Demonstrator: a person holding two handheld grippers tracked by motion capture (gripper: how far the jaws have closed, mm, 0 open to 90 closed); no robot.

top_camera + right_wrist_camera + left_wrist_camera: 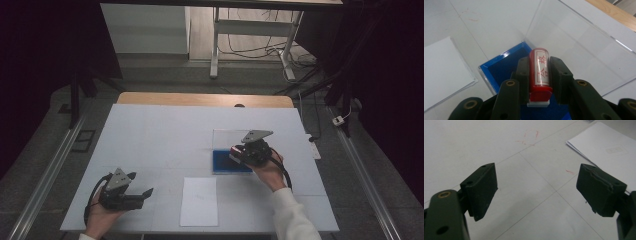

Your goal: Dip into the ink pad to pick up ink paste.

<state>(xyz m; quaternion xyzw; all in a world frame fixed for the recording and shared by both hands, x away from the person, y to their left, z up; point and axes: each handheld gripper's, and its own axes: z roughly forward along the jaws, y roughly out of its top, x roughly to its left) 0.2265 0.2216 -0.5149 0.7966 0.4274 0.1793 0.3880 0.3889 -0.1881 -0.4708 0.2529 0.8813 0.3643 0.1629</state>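
My right gripper [539,65] is shut on a red stamp [539,75] with a clear front and red characters, clamped between both pads. It hangs over a blue ink pad box [499,67] whose clear lid [574,42] stands open behind it. In the high view the right gripper [239,153] sits above the blue box [225,162] right of the table's centre. My left gripper [145,195] rests near the front left, open, nothing between its fingers [482,188]. A white sheet of paper [199,201] lies at the front centre, between the two hands.
The table is covered in white [150,130] with a wooden edge [200,99] at the back. Faint red marks [530,137] stain the surface ahead of the left gripper. A desk frame and cables [260,45] stand on the floor beyond.
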